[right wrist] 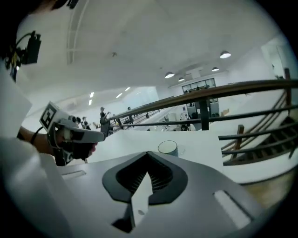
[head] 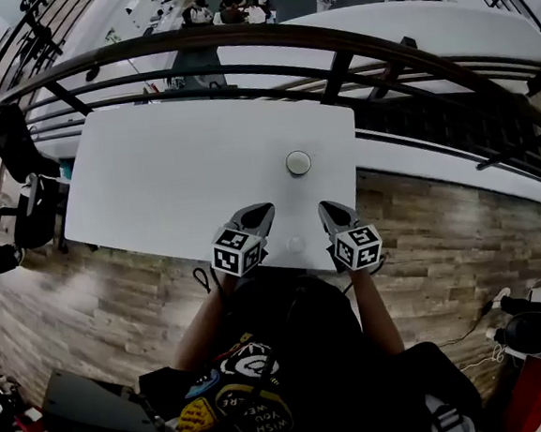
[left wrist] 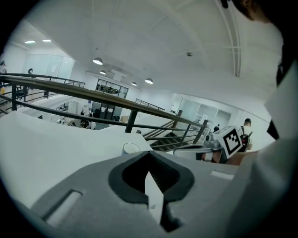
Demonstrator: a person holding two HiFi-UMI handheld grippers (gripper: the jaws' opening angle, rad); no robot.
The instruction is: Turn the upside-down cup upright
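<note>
- Grey jaws of the left gripper (head: 262,208) are pressing together tip to tip, gripping only each other, and are pointing toward the far side above the near part of the table.
- The right gripper (head: 327,207) is hovering just to the right of it, its jaws likewise meeting flush along their whole length and clamping on no object.
- The cup (head: 298,163) is standing upright on the table with its open mouth facing up. It is sitting a little beyond the two tips and between them, apart from both.
- The white table (head: 154,173) is stretching away mostly to the left of the cup.
- A dark railing (head: 333,73) is curving along the far side of the table.
- A wood-plank floor (head: 460,231) is showing to the right and along the near edge.
</note>
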